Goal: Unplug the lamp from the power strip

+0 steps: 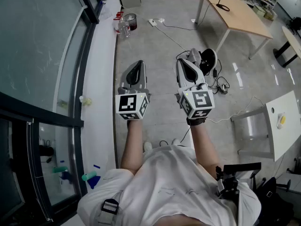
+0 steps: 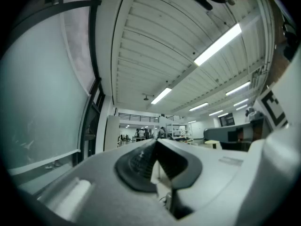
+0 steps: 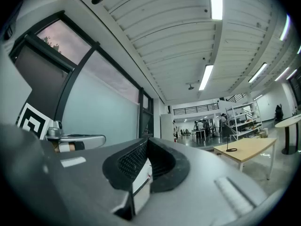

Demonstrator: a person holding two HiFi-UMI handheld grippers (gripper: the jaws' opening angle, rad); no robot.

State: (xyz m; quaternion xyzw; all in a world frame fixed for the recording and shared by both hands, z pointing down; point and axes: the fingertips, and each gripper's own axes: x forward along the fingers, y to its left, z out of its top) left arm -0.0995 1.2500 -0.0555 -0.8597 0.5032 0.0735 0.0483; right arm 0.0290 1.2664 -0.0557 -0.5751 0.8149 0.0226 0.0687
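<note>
Both grippers are held up in front of me, side by side, well above the floor. The left gripper [image 1: 137, 66] is shut with nothing between its jaws, whose tips meet in the left gripper view [image 2: 155, 143]. The right gripper [image 1: 185, 63] is shut and empty too, tips touching [image 3: 146, 141]. Far ahead on the floor lies a white power strip [image 1: 154, 21], with a white cable running from it toward the right gripper. A thin black lamp with a ring base [image 1: 223, 6] stands on a wooden table [image 1: 244, 18], and also shows in the right gripper view [image 3: 230, 149].
A round black-and-white device [image 1: 209, 60] and tangled cables with a small adapter [image 1: 221, 86] lie on the floor beyond the right gripper. A glass wall [image 1: 42, 55] runs along the left. A white table [image 1: 284, 121] stands at right. Bottles and a bin [image 1: 126, 25] sit by the wall.
</note>
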